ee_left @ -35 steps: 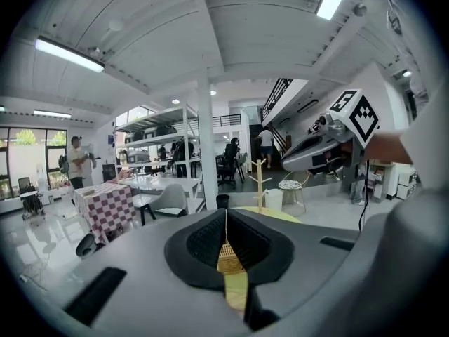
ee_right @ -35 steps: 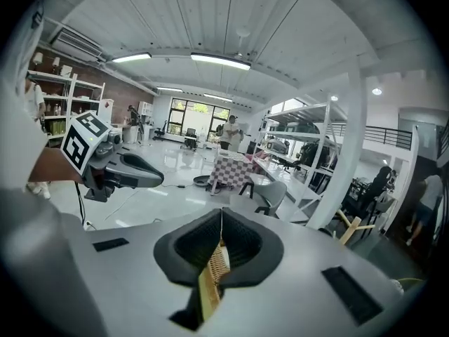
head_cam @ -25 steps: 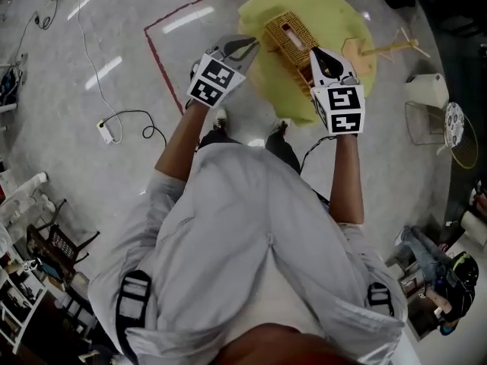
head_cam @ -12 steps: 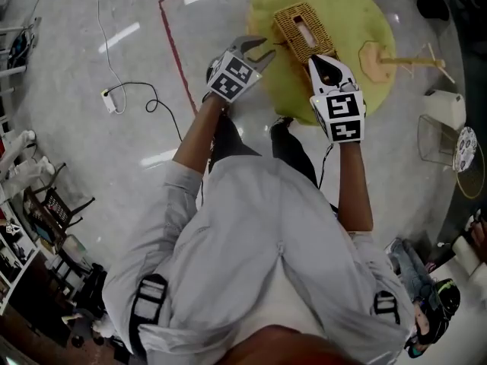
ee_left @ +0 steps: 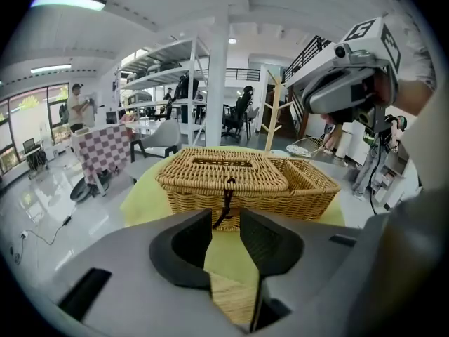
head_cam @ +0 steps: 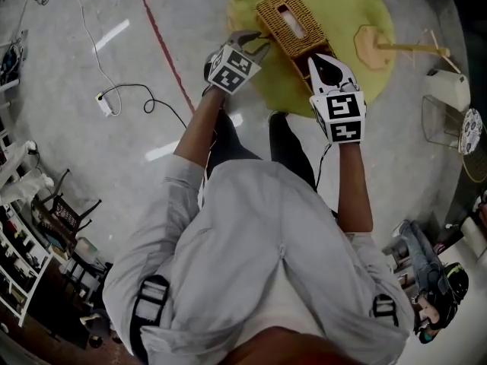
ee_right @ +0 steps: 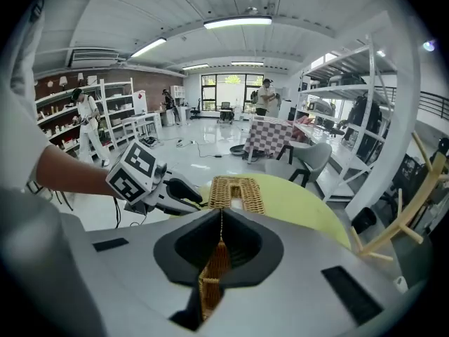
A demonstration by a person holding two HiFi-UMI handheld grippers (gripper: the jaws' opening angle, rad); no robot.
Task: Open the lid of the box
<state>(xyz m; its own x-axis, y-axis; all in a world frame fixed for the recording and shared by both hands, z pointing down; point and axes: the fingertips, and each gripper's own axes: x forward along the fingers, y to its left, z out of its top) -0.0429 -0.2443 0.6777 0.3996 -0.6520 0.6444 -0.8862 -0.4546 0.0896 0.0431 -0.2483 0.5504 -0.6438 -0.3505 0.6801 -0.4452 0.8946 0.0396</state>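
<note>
Closed wicker box (head_cam: 285,23) on the round yellow table (head_cam: 346,2), at the person's twelve o'clock.
A slotted lid (ee_left: 221,170) covers most of it, with an open compartment at its five o'clock end; contents unclear. At its eight o'clock, the left gripper (head_cam: 259,44) has just been opening, its jaws spread and empty, facing the dark cord loop (ee_left: 226,199). The right gripper (head_cam: 316,61) is pressed together.

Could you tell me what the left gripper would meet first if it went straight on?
Probably the dark cord loop on the wicker box; the left gripper has just been opening its jaws, nothing between them.
</note>
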